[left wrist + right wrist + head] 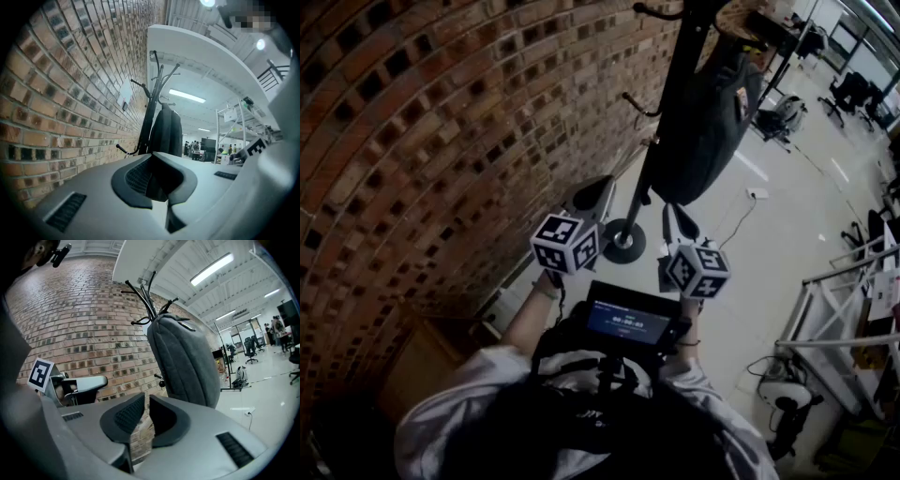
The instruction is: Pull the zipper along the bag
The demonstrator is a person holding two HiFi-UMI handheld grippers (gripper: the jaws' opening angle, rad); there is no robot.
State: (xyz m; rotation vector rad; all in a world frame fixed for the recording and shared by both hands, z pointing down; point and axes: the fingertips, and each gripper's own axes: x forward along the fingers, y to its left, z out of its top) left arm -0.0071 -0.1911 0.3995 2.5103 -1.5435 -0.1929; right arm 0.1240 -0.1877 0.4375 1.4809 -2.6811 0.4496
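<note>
Room: brick wall [412, 141] on one side, pale floor [787, 234] on the other, with an open workshop beyond.
Bag: the dark bag [708, 122] hangs on the coat stand [670, 103], well ahead of both tongs.
Left gripper [151, 180]: jaws pressed together, nothing between them.
Right gripper [146, 416]: jaws a slit apart, nothing between them.
Zipper: too small to make out.
Done: 0 steps, as I judge it.
Left: reach the bag, pinch the pull, draw it along.

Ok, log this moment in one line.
bag: hangs on coat rack, untouched | left gripper: shut, empty | right gripper: slightly open, empty
</note>
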